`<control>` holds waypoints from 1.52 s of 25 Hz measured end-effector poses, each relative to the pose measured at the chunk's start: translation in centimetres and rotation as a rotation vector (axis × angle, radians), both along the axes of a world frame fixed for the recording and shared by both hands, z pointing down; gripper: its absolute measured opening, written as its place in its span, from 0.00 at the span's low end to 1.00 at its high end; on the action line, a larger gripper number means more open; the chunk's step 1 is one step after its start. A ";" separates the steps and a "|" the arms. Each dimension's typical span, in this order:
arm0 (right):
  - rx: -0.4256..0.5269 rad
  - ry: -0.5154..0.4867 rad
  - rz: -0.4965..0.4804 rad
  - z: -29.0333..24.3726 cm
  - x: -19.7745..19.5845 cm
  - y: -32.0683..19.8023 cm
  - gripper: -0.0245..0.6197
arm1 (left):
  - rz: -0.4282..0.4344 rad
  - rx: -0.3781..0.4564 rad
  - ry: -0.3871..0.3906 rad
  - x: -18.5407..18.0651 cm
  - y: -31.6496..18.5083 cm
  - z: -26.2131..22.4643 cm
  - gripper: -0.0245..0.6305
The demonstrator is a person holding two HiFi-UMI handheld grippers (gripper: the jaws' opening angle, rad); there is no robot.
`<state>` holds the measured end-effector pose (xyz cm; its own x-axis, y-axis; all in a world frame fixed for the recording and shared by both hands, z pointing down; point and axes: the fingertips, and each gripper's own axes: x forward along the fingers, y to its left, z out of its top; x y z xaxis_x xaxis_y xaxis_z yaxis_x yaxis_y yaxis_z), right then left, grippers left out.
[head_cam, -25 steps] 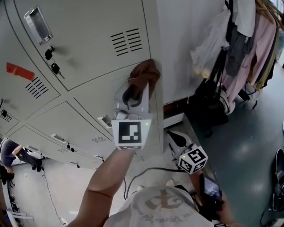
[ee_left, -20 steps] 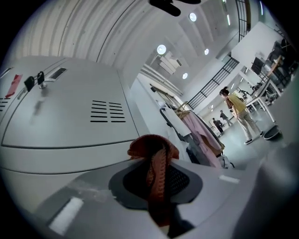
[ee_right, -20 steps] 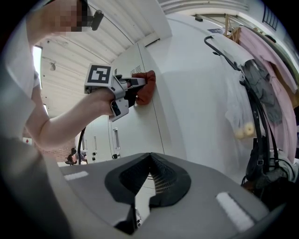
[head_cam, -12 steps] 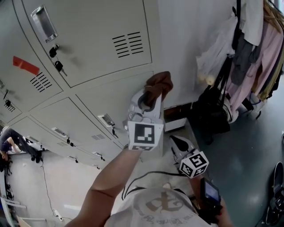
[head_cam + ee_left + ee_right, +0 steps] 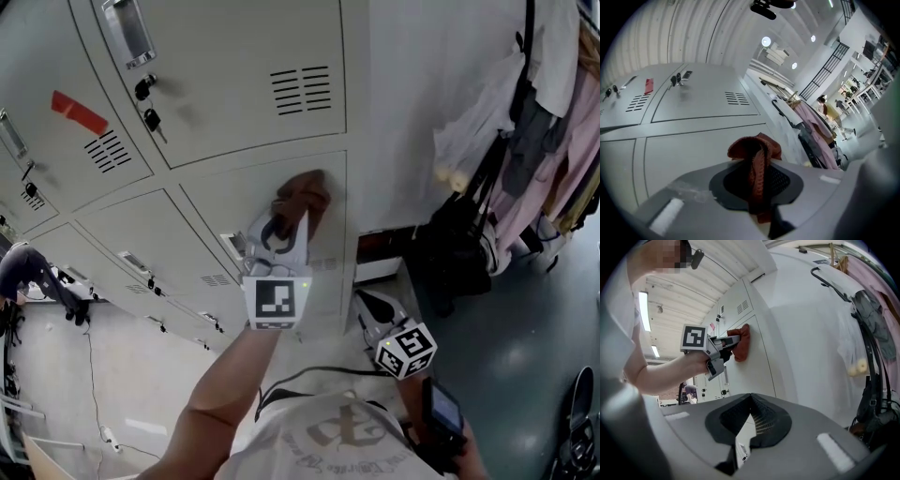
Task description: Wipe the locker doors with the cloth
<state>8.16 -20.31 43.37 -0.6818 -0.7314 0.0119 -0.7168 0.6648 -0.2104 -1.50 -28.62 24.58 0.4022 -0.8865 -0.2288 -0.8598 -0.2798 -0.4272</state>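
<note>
A rust-brown cloth (image 5: 300,197) is pressed against a grey locker door (image 5: 216,211), near that door's right edge and just under the seam with the door above. My left gripper (image 5: 291,223) is shut on the cloth, which bunches out past the jaws. In the left gripper view the cloth (image 5: 757,157) hangs between the closed pads, with the locker door (image 5: 689,150) behind it. My right gripper (image 5: 373,307) hangs lower right, away from the lockers, shut and empty. The right gripper view shows its jaws closed (image 5: 750,399), with the left gripper (image 5: 723,346) and cloth (image 5: 740,343) on the door.
Keys (image 5: 150,118) hang in the upper door's lock and a red label (image 5: 79,112) is stuck on the neighbouring door. Clothes on a rack (image 5: 553,131), a white plastic bag (image 5: 478,127) and a black bag (image 5: 457,239) crowd the right side.
My left gripper has slid the cloth a little way down the door, staying near its right edge. The right gripper has kept its place.
</note>
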 end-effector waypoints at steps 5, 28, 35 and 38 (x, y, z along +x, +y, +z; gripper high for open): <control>0.005 0.005 -0.025 -0.3 -1.5 -0.2 0.05 | -0.012 0.006 0.073 -3.8 0.5 -0.1 0.14; -0.014 0.031 -0.072 0.3 -6.0 -0.4 0.05 | -0.339 -0.006 0.153 -20.0 2.9 5.8 0.14; -0.022 0.021 -0.082 0.4 -6.1 0.2 0.05 | -0.282 -0.056 0.165 -17.4 2.4 6.3 0.13; -0.025 0.026 -0.076 0.5 -5.6 0.5 0.05 | -0.259 -0.059 0.146 -15.9 2.3 6.0 0.13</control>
